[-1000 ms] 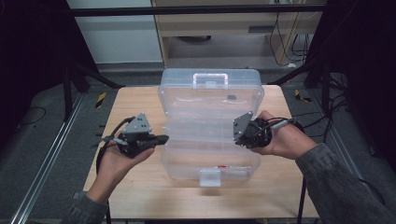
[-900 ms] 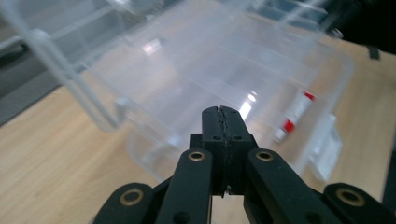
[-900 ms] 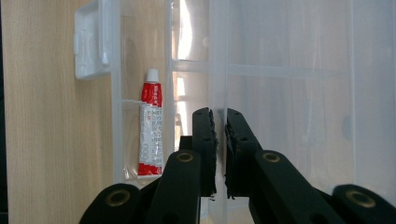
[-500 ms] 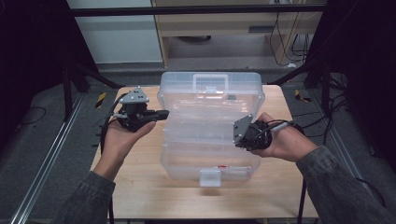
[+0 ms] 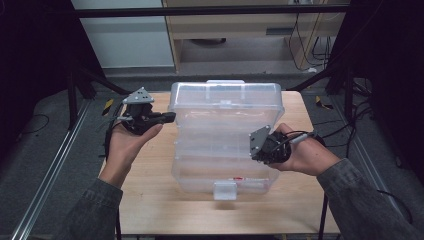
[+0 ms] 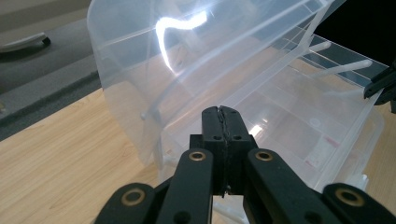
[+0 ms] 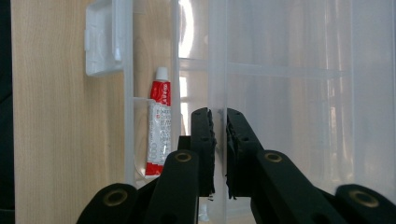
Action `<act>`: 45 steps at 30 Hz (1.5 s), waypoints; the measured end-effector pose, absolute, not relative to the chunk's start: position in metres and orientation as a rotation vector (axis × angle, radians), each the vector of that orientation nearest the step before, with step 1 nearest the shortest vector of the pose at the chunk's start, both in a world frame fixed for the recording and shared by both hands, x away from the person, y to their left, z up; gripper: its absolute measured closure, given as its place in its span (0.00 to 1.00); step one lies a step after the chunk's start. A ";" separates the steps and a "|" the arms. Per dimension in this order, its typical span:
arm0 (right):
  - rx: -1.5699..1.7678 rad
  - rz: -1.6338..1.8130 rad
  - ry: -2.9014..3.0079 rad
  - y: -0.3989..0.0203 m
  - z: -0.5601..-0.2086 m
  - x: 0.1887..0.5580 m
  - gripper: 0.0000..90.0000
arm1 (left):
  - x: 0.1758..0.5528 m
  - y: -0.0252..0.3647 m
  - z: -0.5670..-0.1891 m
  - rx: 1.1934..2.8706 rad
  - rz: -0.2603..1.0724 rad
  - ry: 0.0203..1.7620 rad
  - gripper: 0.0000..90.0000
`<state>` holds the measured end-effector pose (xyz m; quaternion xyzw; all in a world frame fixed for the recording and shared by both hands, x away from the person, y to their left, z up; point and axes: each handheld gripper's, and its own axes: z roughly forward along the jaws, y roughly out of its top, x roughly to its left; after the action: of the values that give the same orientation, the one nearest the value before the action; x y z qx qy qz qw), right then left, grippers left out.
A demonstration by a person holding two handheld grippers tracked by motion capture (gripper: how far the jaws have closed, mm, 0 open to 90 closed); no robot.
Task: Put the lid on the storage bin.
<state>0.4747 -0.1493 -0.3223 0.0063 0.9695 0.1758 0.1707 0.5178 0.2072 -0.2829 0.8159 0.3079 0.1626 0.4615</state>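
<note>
Our right gripper (image 7: 218,126) has its jaws pinched on the thin edge of the clear lid (image 5: 225,100) of the plastic storage box (image 5: 220,172), holding it raised at the box's right side. Our left gripper (image 5: 167,117) has its jaws pressed together on nothing, poised just left of the lid's far left corner. The box sits mid-table on the wooden table (image 5: 150,205), its white latch (image 5: 224,190) at the near edge. Inside, near that latch, lies a red-and-white tube (image 7: 158,128).
</note>
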 end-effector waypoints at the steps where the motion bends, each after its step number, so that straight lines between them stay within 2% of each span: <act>1: 0.018 0.504 2.757 -0.150 -0.323 0.475 0.92 | 0.518 0.207 -0.284 2.004 0.399 0.760 1.00; 9: 0.023 0.524 2.751 -0.151 -0.328 0.470 0.91 | 0.513 0.209 -0.293 2.007 0.387 0.764 1.00; 12: 0.019 0.540 2.753 -0.153 -0.330 0.469 0.87 | 0.511 0.210 -0.295 2.010 0.377 0.760 1.00; 22: 0.084 0.634 2.689 -0.153 -0.332 0.452 0.53 | 0.500 0.212 -0.302 2.026 0.370 0.747 1.00; 27: 0.154 0.675 2.636 -0.158 -0.329 0.444 0.42 | 0.495 0.214 -0.307 2.026 0.360 0.742 1.00; 38: 0.276 0.718 2.563 -0.180 -0.331 0.431 0.31 | 0.486 0.213 -0.317 2.034 0.355 0.719 1.00; 45: 0.320 0.726 2.546 -0.190 -0.332 0.428 0.27 | 0.481 0.214 -0.321 2.046 0.349 0.721 1.00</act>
<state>0.4281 -0.1895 -0.3324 0.1166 0.9279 0.2647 0.2351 0.4811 0.2139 -0.3207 0.8292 0.2924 0.1414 0.4549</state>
